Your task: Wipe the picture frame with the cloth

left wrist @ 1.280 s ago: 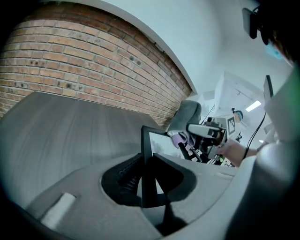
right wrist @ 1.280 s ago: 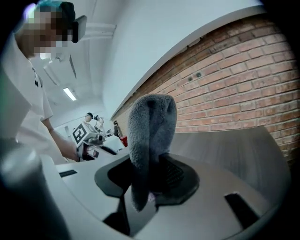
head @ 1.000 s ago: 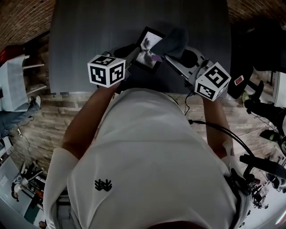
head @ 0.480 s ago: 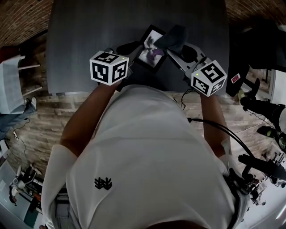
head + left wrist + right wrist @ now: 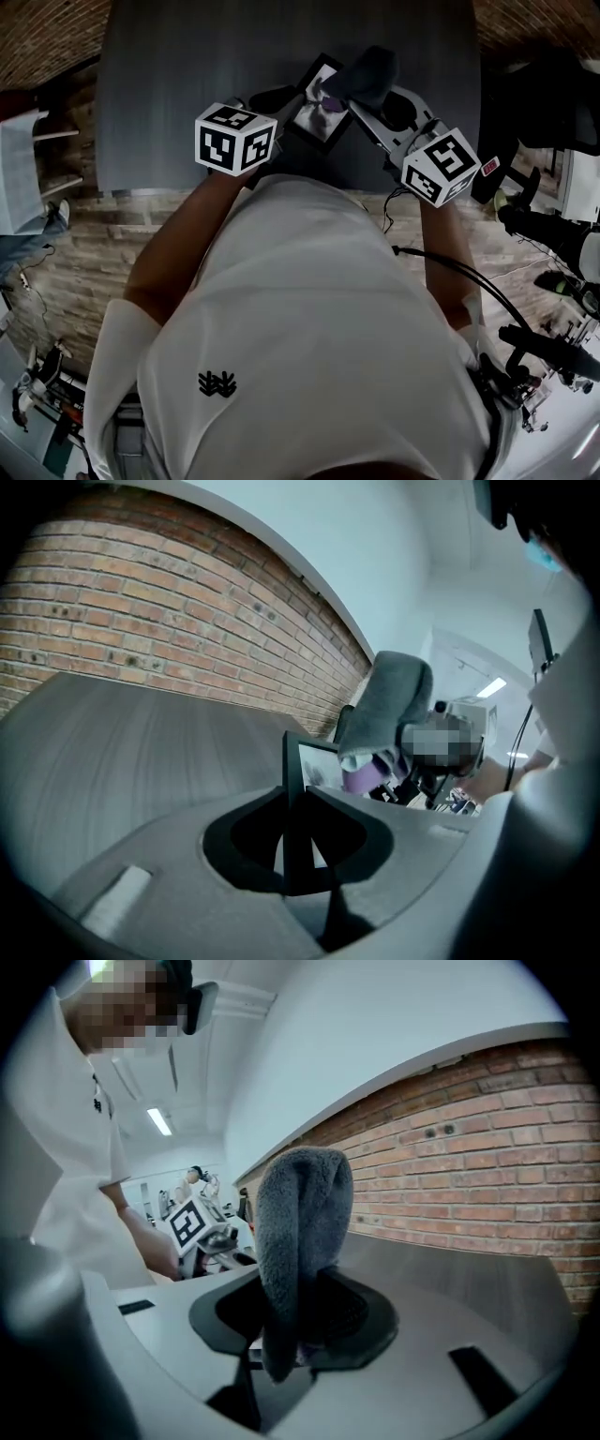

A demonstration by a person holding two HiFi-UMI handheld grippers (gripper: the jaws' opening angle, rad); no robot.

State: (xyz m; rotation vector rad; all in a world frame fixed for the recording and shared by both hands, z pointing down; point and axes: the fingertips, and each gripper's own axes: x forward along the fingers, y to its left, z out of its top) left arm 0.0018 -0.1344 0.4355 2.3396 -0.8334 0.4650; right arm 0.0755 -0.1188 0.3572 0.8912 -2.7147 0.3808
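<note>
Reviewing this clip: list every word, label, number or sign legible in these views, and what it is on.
No text is readable in any view.
Left marker cube and right marker cube: black-and-white square codes, no letters.
Shirt emblem: a black emblem, no lettering.
Red tag: white print, too small to read.

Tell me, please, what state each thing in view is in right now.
picture frame, tilted, gripped by its edge.
cloth, bunched, draped over the jaws that pinch it, lying against the picture frame's top corner.
left gripper, shut on the picture frame.
right gripper, shut on the cloth.
</note>
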